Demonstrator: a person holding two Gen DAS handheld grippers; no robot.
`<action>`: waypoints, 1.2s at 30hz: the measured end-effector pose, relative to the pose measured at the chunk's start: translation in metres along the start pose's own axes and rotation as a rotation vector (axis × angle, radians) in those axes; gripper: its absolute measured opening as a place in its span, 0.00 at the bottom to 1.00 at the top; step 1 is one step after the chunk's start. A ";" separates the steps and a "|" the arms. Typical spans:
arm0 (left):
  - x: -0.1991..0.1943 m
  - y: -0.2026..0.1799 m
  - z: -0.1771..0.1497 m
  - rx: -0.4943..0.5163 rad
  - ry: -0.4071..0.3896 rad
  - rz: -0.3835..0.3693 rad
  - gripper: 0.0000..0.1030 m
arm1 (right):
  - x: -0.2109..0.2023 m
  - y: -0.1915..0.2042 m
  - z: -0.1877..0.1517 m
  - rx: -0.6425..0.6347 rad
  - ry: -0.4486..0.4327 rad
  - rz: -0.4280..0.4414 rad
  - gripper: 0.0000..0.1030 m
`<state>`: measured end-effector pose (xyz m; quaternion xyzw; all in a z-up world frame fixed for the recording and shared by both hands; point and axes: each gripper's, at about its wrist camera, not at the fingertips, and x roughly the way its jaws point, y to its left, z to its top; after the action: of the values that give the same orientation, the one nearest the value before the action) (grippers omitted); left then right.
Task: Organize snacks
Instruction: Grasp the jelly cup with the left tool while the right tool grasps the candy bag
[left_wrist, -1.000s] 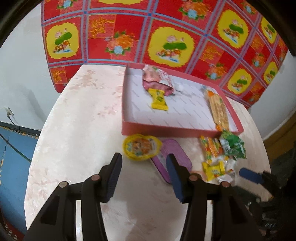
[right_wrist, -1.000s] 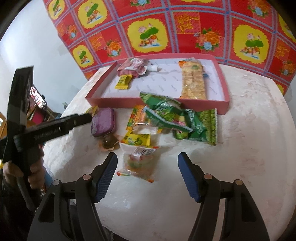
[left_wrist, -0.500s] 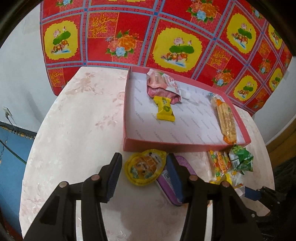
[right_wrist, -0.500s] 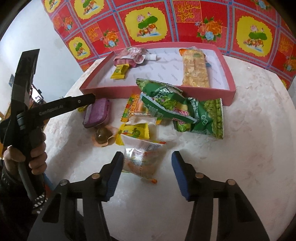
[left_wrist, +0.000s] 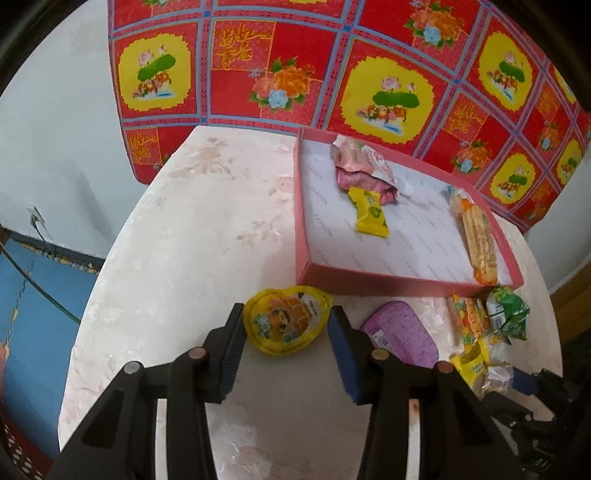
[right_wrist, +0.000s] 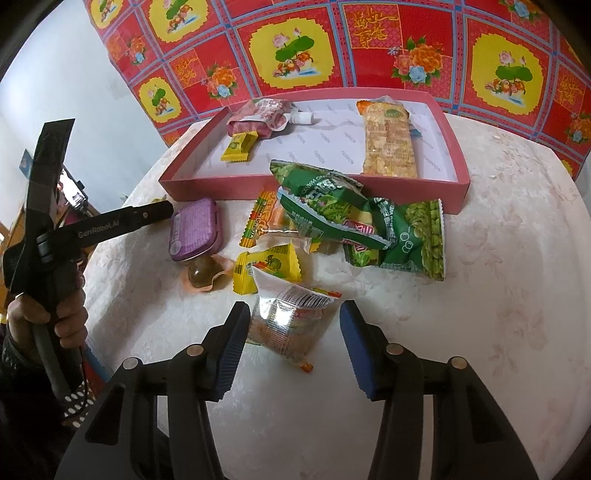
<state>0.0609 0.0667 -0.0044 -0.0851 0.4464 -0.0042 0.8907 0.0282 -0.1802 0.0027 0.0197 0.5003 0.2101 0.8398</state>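
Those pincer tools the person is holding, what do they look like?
Each gripper is black plastic, with two angular arms fixed by round metal pins and ending in ribbed dark-blue pads. The left one carries white lettering along its finger. The hand has a dark sleeve.

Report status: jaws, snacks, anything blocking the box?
Left gripper jaws closing around yellow jelly cup. Right gripper astride clear snack packet, no pinch seen. Pink box holds four snacks; green bags against its front wall.

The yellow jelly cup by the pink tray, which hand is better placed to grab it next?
Left. The left claw already straddles the yellow jelly cup, jaws closing around it, beside the pink tray. The right claw is busy around a clear snack packet.
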 end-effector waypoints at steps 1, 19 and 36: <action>0.000 -0.001 -0.001 0.012 -0.002 0.005 0.45 | 0.000 0.000 0.000 -0.001 -0.001 -0.001 0.51; -0.026 -0.002 -0.008 0.051 -0.025 -0.060 0.39 | -0.005 -0.006 -0.004 0.036 -0.017 0.021 0.38; -0.036 -0.029 0.019 0.100 -0.078 -0.100 0.39 | -0.035 -0.009 0.007 0.037 -0.092 0.064 0.38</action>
<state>0.0563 0.0440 0.0401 -0.0627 0.4058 -0.0677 0.9093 0.0232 -0.2004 0.0332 0.0609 0.4641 0.2264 0.8542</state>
